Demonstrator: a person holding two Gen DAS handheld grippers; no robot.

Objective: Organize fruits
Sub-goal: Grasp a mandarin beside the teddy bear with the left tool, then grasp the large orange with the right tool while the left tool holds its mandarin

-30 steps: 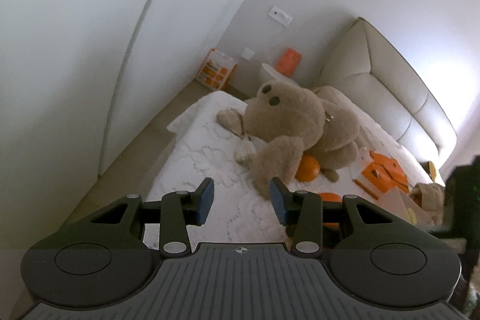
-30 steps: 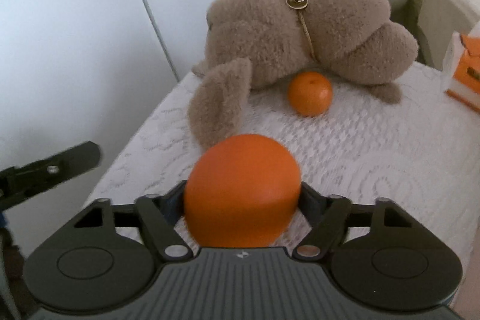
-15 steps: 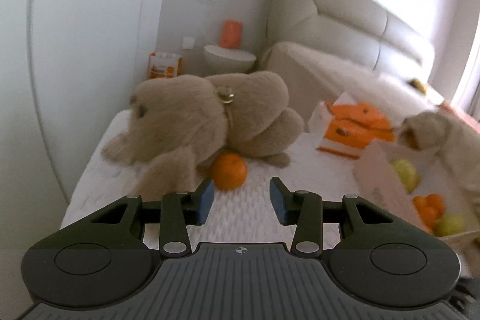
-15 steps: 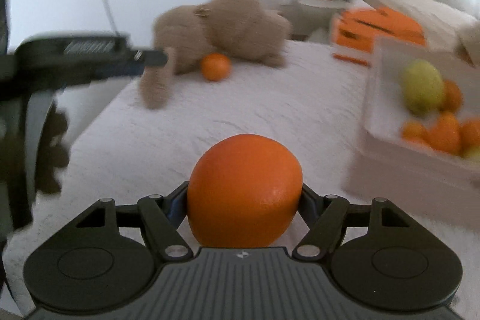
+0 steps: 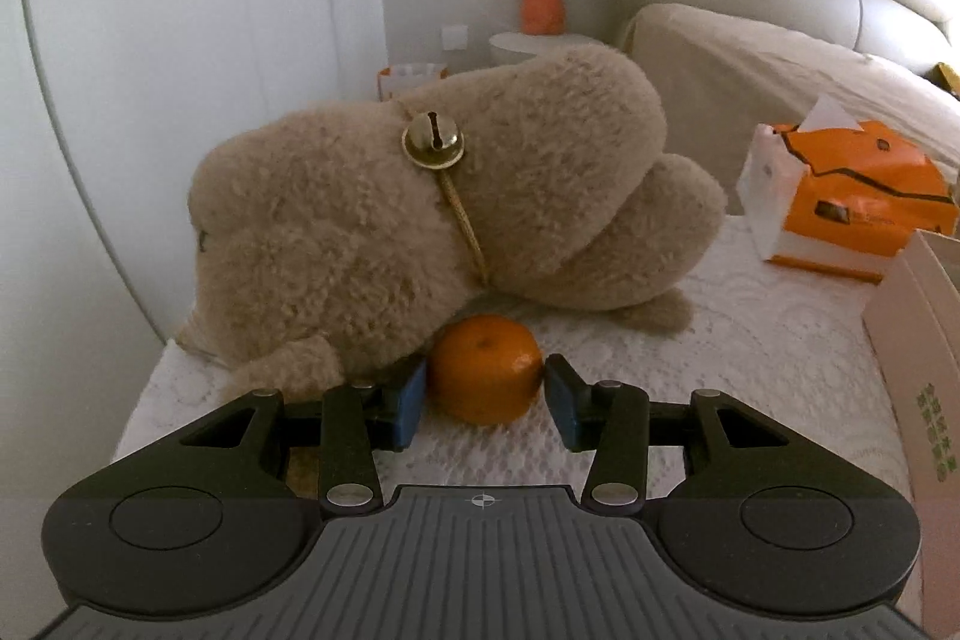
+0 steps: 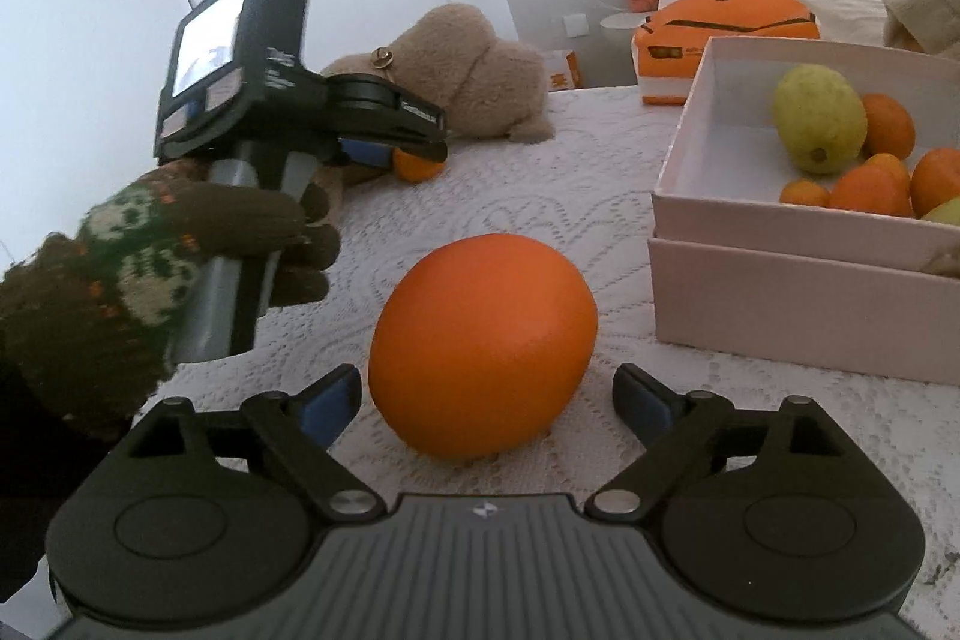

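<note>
Left gripper (image 5: 485,391) brackets the mandarin (image 5: 485,369) at the bear's (image 5: 432,214) six o'clock, jaws apart, ready to close. Right gripper (image 6: 487,397) stands apart around the orange (image 6: 483,343); box (image 6: 798,304) at two o'clock.

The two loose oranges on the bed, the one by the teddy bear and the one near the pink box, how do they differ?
The small flattened orange by the bear has a dimpled stem end and lies against the tan plush bear; the big smooth orange lies alone in front of the pink cardboard box.

The small one sits between the left tongs, whose pads nearly touch it. The right tongs stand wide around the big one.

Both rest on the white lace bedspread.
</note>
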